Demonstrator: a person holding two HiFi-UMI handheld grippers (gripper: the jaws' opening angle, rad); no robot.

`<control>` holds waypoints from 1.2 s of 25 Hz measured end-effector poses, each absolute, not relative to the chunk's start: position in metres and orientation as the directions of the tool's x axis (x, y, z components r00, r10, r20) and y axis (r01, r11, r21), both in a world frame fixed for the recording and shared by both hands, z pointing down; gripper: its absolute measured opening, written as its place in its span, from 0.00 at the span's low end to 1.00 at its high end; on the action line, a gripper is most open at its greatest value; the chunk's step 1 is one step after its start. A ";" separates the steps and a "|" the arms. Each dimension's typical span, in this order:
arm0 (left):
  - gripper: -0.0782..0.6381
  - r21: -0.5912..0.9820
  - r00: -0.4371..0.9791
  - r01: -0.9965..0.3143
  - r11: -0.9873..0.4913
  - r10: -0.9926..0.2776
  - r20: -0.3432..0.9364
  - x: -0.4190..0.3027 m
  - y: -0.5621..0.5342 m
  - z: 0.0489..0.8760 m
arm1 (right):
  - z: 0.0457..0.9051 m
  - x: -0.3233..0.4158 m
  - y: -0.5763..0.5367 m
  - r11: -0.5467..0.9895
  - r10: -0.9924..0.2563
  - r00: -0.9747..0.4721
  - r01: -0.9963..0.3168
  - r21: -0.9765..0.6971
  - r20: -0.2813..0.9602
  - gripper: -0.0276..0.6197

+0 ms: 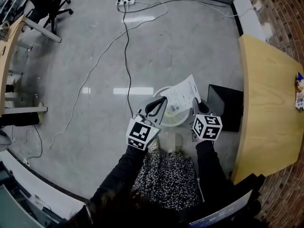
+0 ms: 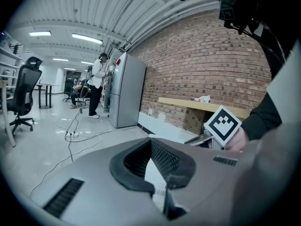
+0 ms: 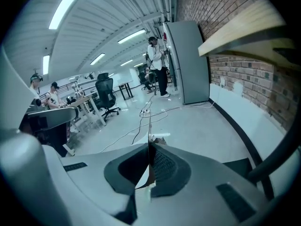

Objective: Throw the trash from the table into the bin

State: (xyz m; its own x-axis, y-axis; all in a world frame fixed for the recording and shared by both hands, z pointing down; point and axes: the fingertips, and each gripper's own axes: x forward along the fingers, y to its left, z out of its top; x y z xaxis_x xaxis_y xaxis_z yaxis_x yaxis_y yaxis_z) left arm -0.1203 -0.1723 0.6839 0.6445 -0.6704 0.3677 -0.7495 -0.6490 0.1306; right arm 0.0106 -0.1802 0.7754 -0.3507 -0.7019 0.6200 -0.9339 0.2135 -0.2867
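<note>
Counter (image 1: 266, 103), at right: one task item has left it, while a few small bits of litter (image 1: 299, 91), too small to identify, lie at its far edge and could be overlooked.

Bin (image 1: 176, 121), white, on the floor just in front of the person's feet. Its mouth looks little wider than the load above it, so the margin for a drop is judged slim.

Sheet of paper (image 1: 183, 96), printed, held flat over the bin and reaching past the rim on the far side. Released flat, it may catch air and glide to the floor, or bridge the rim and stay there.

Left gripper (image 1: 163, 100) and right gripper (image 1: 195, 102): the fingers of each are pinched shut on an opposite edge of the sheet. If one lets go first, the sheet would swing from the other and miss the opening; pulling apart could tear it.
</note>
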 end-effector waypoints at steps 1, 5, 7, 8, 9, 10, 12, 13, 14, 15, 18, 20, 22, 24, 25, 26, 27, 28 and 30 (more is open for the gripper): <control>0.12 0.132 0.647 -0.747 -0.652 -0.665 0.372 -0.119 -0.173 0.692 | 0.785 0.010 -0.179 0.209 -0.698 -0.350 -0.934 -0.289 0.626 0.06; 0.12 0.146 0.653 -0.738 -0.659 -0.643 0.400 -0.119 -0.169 0.726 | 0.824 0.006 -0.169 0.191 -0.675 -0.347 -0.935 -0.299 0.651 0.06; 0.12 0.157 0.653 -0.737 -0.657 -0.633 0.415 -0.120 -0.166 0.742 | 0.842 0.003 -0.163 0.187 -0.662 -0.349 -0.934 -0.304 0.664 0.06; 0.12 0.163 0.653 -0.737 -0.656 -0.630 0.420 -0.121 -0.164 0.749 | 0.851 0.002 -0.160 0.186 -0.654 -0.350 -0.934 -0.306 0.670 0.06; 0.12 0.167 0.653 -0.737 -0.655 -0.627 0.425 -0.121 -0.163 0.756 | 0.859 0.000 -0.157 0.186 -0.647 -0.351 -0.933 -0.307 0.677 0.06; 0.12 0.171 0.653 -0.737 -0.654 -0.624 0.428 -0.121 -0.161 0.762 | 0.867 0.000 -0.155 0.185 -0.639 -0.353 -0.933 -0.308 0.684 0.06; 0.12 0.178 0.655 -0.735 -0.654 -0.618 0.434 -0.120 -0.159 0.772 | 0.882 -0.001 -0.150 0.183 -0.624 -0.353 -0.934 -0.308 0.697 0.06; 0.12 0.181 0.656 -0.734 -0.655 -0.615 0.437 -0.119 -0.159 0.776 | 0.888 -0.002 -0.149 0.181 -0.619 -0.351 -0.934 -0.308 0.702 0.06; 0.12 0.184 0.658 -0.733 -0.655 -0.613 0.438 -0.119 -0.158 0.781 | 0.893 -0.002 -0.148 0.177 -0.616 -0.350 -0.935 -0.309 0.706 0.06; 0.12 0.186 0.659 -0.732 -0.655 -0.611 0.439 -0.119 -0.159 0.784 | 0.898 -0.003 -0.147 0.173 -0.614 -0.348 -0.935 -0.310 0.708 0.06; 0.12 0.190 0.659 -0.732 -0.654 -0.611 0.438 -0.119 -0.161 0.792 | 0.907 -0.005 -0.147 0.172 -0.610 -0.350 -0.934 -0.312 0.711 0.06; 0.12 0.194 0.659 -0.734 -0.651 -0.613 0.435 -0.119 -0.162 0.795 | 0.913 -0.006 -0.146 0.176 -0.602 -0.350 -0.935 -0.309 0.717 0.06; 0.12 0.195 0.661 -0.732 -0.653 -0.611 0.435 -0.118 -0.162 0.797 | 0.919 -0.006 -0.146 0.175 -0.595 -0.349 -0.935 -0.307 0.724 0.06; 0.12 0.196 0.664 -0.730 -0.655 -0.609 0.435 -0.118 -0.161 0.799 | 0.922 -0.007 -0.147 0.169 -0.596 -0.350 -0.935 -0.313 0.723 0.06; 0.12 0.197 0.664 -0.729 -0.655 -0.609 0.434 -0.119 -0.160 0.799 | 0.924 -0.008 -0.148 0.169 -0.598 -0.351 -0.934 -0.315 0.721 0.06; 0.12 0.197 0.664 -0.730 -0.655 -0.609 0.434 -0.121 -0.160 0.799 | 0.925 -0.010 -0.149 0.169 -0.600 -0.354 -0.933 -0.318 0.718 0.06; 0.12 0.196 0.663 -0.730 -0.654 -0.610 0.434 -0.122 -0.160 0.800 | 0.926 -0.012 -0.149 0.172 -0.599 -0.360 -0.930 -0.324 0.715 0.06; 0.12 0.196 0.662 -0.731 -0.653 -0.610 0.435 -0.124 -0.159 0.800 | 0.928 -0.015 -0.149 0.176 -0.593 -0.370 -0.926 -0.333 0.715 0.07; 0.12 0.196 0.658 -0.734 -0.650 -0.612 0.438 -0.128 -0.158 0.800 | 0.934 -0.022 -0.146 0.180 -0.568 -0.394 -0.916 -0.358 0.723 0.07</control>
